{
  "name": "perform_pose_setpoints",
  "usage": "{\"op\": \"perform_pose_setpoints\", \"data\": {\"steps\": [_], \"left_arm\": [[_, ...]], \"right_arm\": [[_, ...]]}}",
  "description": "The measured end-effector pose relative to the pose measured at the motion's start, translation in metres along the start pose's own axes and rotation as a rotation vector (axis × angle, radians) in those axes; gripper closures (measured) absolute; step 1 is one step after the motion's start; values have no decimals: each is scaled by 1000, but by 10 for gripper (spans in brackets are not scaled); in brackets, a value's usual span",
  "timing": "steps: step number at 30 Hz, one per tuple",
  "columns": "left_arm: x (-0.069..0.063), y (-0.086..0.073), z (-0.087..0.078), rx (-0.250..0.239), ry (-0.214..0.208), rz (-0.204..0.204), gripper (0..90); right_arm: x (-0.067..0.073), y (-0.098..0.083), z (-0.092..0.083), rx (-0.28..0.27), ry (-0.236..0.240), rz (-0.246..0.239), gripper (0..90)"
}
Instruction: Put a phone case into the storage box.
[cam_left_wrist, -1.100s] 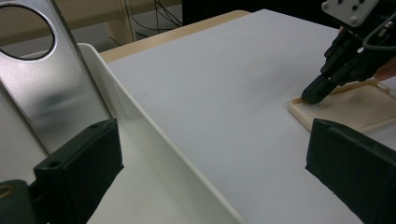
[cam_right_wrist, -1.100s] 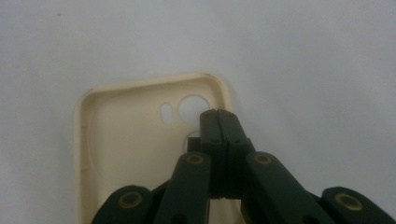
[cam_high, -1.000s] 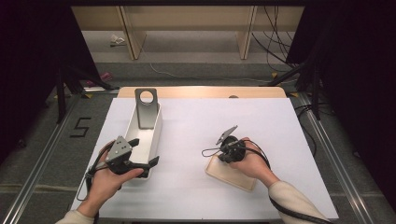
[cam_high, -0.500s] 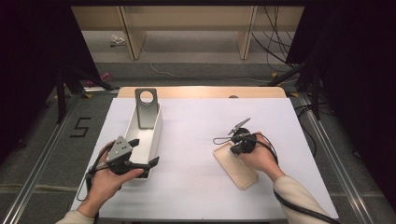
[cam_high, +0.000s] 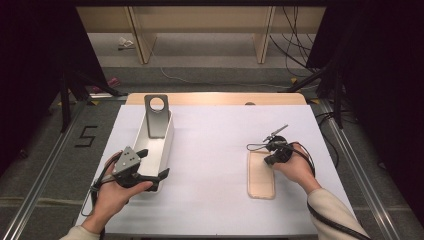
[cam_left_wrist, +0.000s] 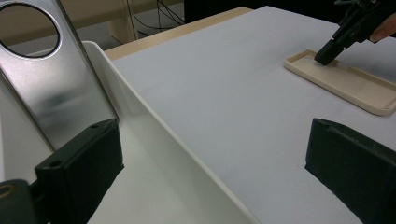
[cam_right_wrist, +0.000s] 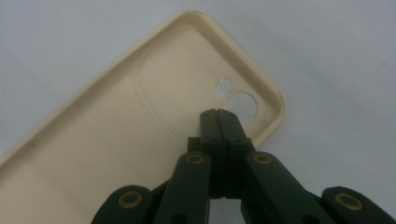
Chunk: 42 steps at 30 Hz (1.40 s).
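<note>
We see a cream phone case (cam_high: 261, 175) lying flat on the white tabletop (cam_high: 215, 145), open side up, toward the right. It is a shallow rectangular shell with rounded corners and a low raised rim all round. Its inner floor is smooth and matte, with a faint curved line moulded across it. Near one corner, the right gripper view shows a round camera hole (cam_right_wrist: 243, 103) with a smaller opening just beside it, the white surface showing through both.

Our right tongs (cam_high: 270, 161) are pressed together, nothing between them, and their tips point down onto the far end of the case floor, just beside the camera hole; the left gripper view shows the same tips (cam_left_wrist: 325, 52) set inside the rim at that end.

Our left tongs (cam_high: 152, 164) stand spread wide at the near end of a white oblong tray (cam_high: 167, 145), one jaw inside the tray and the other outside its wall, pinching nothing. A metal stand with a round hole (cam_high: 156, 114) rises from the tray's far end, well apart from the case.
</note>
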<state>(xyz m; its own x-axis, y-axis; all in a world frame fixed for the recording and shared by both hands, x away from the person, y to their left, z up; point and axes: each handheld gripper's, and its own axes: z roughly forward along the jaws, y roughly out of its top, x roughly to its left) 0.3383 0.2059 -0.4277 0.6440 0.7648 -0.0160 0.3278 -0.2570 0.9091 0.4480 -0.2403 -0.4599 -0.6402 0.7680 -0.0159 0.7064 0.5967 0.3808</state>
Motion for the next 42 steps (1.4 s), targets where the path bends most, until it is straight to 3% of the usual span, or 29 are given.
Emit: {"op": "perform_pose_setpoints", "data": {"steps": [27,30,33,36,40,42], "left_arm": [[1,-2,0,7,1,3,35],[1,-2,0,8,1,2,35],[2,-2,0,9,3,0,35],[2,-3,0,13,7,2,35],[2,-5,-2,11,12,-2,35],[2,-6,-2,14,15,0,36]], "right_arm": [[-2,-1,0,-2,-13,-23,900],[1,0,-7,-36,-42,-30,819],[11,2,-21,-95,-34,-96,727],[22,2,-29,-140,-35,-171,555],[30,-2,-34,-146,-4,-199,355],[33,-5,-35,-131,8,-240,330]]}}
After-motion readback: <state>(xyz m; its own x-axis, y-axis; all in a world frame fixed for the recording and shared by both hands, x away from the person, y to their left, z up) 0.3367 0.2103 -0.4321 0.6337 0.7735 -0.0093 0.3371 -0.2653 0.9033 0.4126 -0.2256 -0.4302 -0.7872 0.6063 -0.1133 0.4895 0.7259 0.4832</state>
